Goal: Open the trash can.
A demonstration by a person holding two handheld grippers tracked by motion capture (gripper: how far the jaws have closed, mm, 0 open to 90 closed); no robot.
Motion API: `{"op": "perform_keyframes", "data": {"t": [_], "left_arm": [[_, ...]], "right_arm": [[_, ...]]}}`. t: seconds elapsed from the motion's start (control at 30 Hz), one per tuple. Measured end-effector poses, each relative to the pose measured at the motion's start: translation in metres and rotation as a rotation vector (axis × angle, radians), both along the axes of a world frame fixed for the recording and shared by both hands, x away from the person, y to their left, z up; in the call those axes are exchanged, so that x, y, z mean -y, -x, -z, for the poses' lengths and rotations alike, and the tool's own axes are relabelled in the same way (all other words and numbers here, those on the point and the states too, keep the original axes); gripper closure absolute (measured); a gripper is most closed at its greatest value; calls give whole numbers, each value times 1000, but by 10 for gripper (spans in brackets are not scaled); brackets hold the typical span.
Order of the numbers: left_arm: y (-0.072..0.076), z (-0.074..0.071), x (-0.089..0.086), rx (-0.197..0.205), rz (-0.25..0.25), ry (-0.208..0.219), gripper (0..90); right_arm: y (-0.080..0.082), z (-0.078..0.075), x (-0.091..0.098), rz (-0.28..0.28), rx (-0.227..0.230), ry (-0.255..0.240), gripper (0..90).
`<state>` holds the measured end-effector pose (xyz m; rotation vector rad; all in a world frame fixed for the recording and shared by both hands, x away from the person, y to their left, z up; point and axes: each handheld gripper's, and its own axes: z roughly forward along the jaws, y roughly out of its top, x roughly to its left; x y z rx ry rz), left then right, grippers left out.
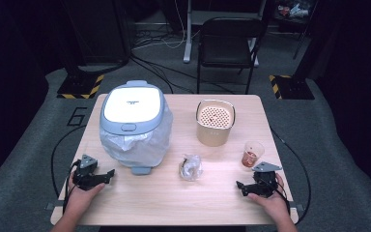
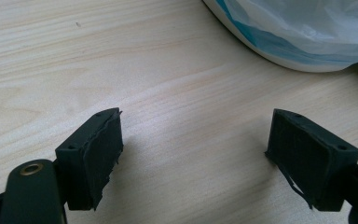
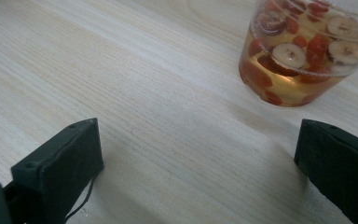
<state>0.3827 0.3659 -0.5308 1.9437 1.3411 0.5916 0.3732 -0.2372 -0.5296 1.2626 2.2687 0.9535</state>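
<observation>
1. Your left gripper [image 1: 107,174] rests low on the near left part of the table [image 1: 140,203], in your left hand [image 1: 79,193]. Its jaws stand wide apart with nothing between them, just bare wood, as the left gripper view shows.
2. Just beyond that gripper is the white rice cooker [image 1: 133,121], wrapped in a clear plastic bag [image 1: 125,147]. Its lower edge and the bag [image 2: 307,28] sit at the top right of the left gripper view, apart from the jaws.
3. Your right gripper [image 1: 241,186] rests on the near right part of the table in your right hand [image 1: 270,198]. Its jaws are also spread wide and hold nothing.
4. The clear cup [image 3: 307,51], with red berries and sliced dates in liquid, stands just ahead of the right gripper, untouched. In the high view the cup [image 1: 252,154] is near the table's right edge.
5. A crumpled plastic packet [image 1: 191,167] lies between the two grippers, nearer the middle of the table.
6. The beige inner pot [image 1: 215,122] stands farther back, to the right of the rice cooker.
</observation>
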Motion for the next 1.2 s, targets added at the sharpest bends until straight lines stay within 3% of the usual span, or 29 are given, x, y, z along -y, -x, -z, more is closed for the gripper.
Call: {"op": "perform_keyframes", "data": {"t": [0.8,0.83,0.9,0.97,1.0,1.17,1.2], "left_arm": [[3,0,0,11,-8,6,248],[4,-2,0,-5,-3,1,258],[4,0,2,21,-7,8,301],[5,-1,2,15,1,19,337],[5,-1,3,24,-8,37,401],[8,-10,4,-8,-19,96,534],[11,-16,8,-16,8,114,577]], "right_arm": [[1,-1,1,17,8,-5,55],[1,-1,1,23,17,-8,62],[2,-1,1,24,14,-11,65],[2,-1,1,24,14,-11,65],[2,-1,1,26,15,-11,66],[2,-1,0,38,15,-16,69],[2,-1,0,38,15,-16,69]]}}
